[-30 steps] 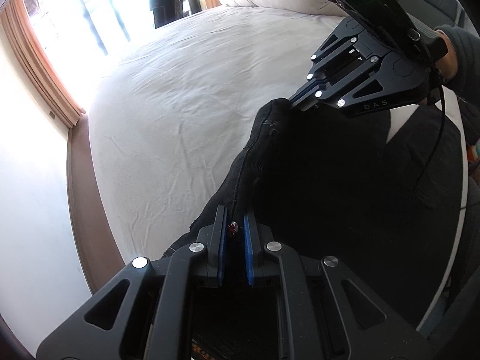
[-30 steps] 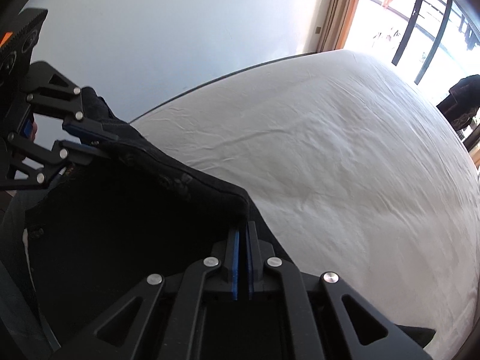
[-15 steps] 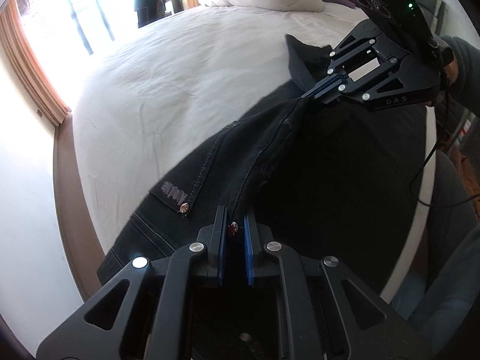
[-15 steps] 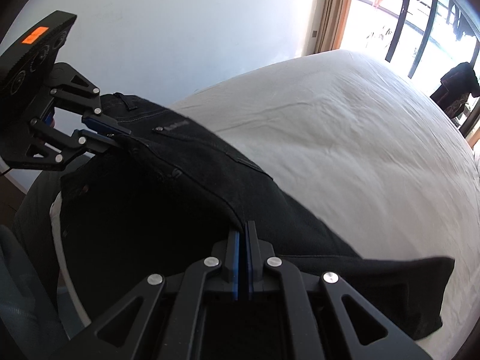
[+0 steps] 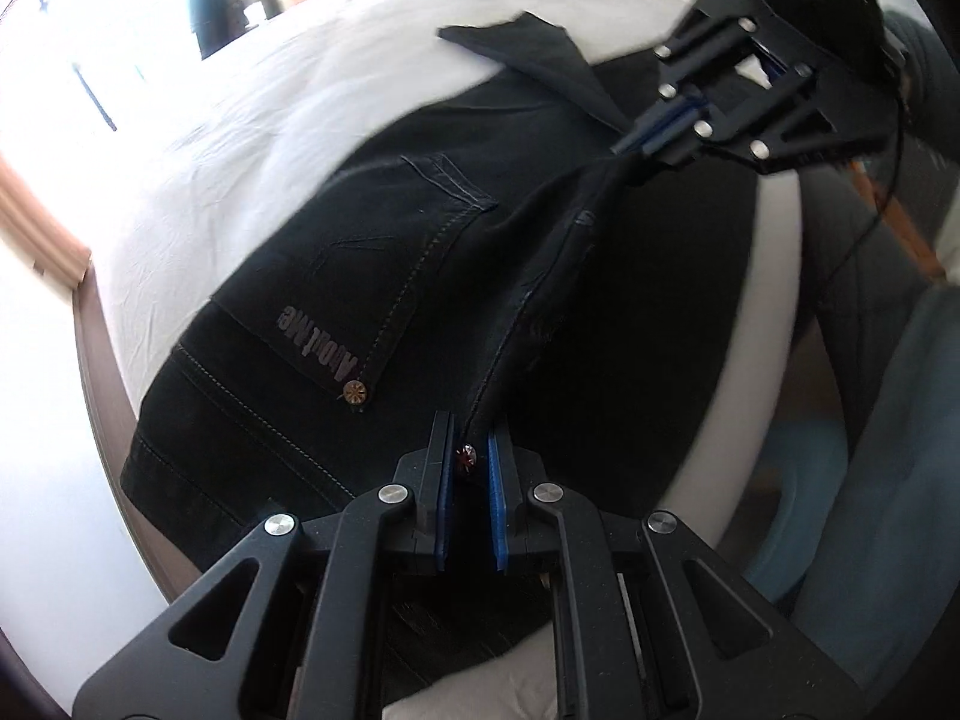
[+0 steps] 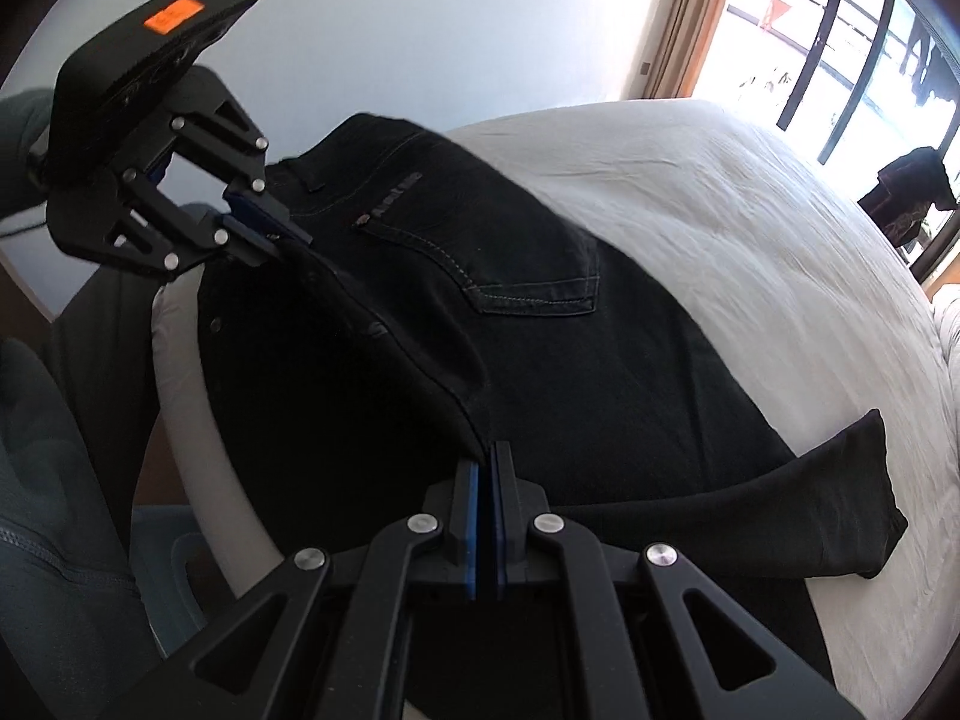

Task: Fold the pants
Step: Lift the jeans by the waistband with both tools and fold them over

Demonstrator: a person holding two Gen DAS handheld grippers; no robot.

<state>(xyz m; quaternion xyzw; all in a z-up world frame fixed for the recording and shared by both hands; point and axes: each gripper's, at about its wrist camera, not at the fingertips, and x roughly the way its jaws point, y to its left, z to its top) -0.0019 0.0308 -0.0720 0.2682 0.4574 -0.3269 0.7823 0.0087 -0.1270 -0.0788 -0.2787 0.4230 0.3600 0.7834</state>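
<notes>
The left gripper [image 5: 469, 463] has its jaws nearly together, pinching the edge of the black pants [image 5: 372, 276] near a small copper rivet that sits between the blue pads [image 5: 495, 504]. From the right wrist view the same gripper [image 6: 282, 234] appears at the far left of the pants, clamped on the waistband end, with an orange label on its body.

The pants [image 6: 540, 330] lie spread over the near side of the bed [image 6: 750, 210], a folded edge stretched taut in the air between the two grippers. A back pocket [image 6: 528, 276] with pale stitching faces up on the part resting on the bed, and lettering runs along the pocket's top edge. One leg end [image 6: 840, 510] lies on the bed to the right of the pants' body, its cuff turned toward the pillow side.

The right gripper [image 6: 485, 468] has its jaws closed tight on the folded edge, the cloth running up and left from the tips. In the left wrist view it [image 5: 636, 147] grips the far end of that same taut edge.

Beyond the bed, to the right of the pants, a curtain [image 6: 684, 18] hangs beside a bright window [image 6: 828, 48].
</notes>
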